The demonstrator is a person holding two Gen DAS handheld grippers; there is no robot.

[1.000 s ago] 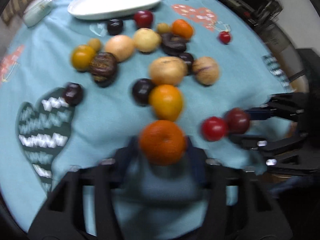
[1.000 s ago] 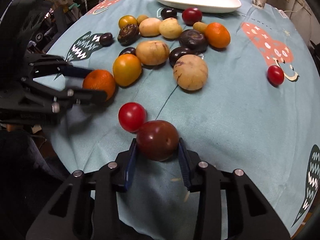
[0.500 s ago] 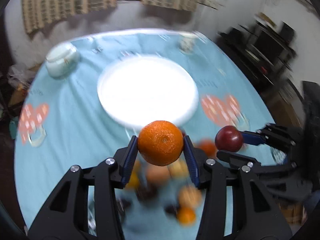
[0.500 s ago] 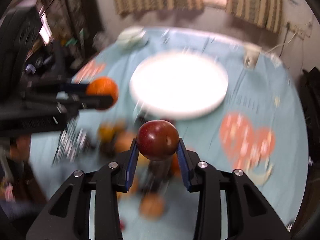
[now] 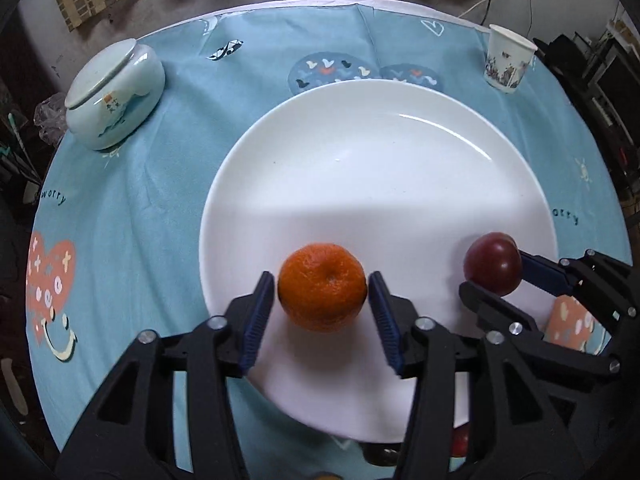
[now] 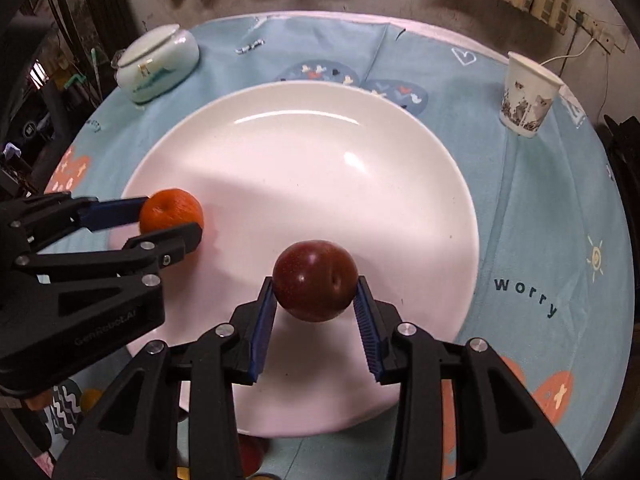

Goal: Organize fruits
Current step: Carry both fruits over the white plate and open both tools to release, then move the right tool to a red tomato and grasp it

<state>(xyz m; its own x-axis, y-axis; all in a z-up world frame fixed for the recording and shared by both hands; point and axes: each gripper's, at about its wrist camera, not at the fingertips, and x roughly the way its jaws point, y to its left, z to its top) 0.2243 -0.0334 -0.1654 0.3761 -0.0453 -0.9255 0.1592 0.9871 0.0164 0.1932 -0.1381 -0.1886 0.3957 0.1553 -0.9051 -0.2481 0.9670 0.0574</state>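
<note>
From the left wrist view, the left gripper (image 5: 322, 292) sits low in the middle of the frame, its blue-padded fingers pinching an orange (image 5: 322, 287) from both sides, over the near part of a large white plate (image 5: 380, 152). At the right edge, the right gripper (image 5: 494, 276) reaches in, clamped on a dark red plum (image 5: 493, 263) above the plate's right rim. The plate lies on a light blue tablecloth (image 5: 132, 208) printed with hearts and the word "worry". A pale lidded ceramic jar (image 5: 114, 94) stands in the upper left, and a patterned paper cup (image 5: 507, 58) in the upper right; both are well apart from the plate. From the right wrist view, the right gripper (image 6: 315, 290) fills the lower middle, its pads pressed against the plum (image 6: 315, 280), held over the plate (image 6: 320, 152) near its front. At the left edge, the left gripper (image 6: 176, 220) comes in sideways, closed on the orange (image 6: 171, 210) above the plate's left side. Whether either fruit touches the plate I cannot tell. The jar (image 6: 158, 62) is in the upper left here, and the cup (image 6: 527, 96) in the upper right, on the tablecloth (image 6: 540, 220). Bits of other fruit peek out at the bottom edge, too hidden to name.
</note>
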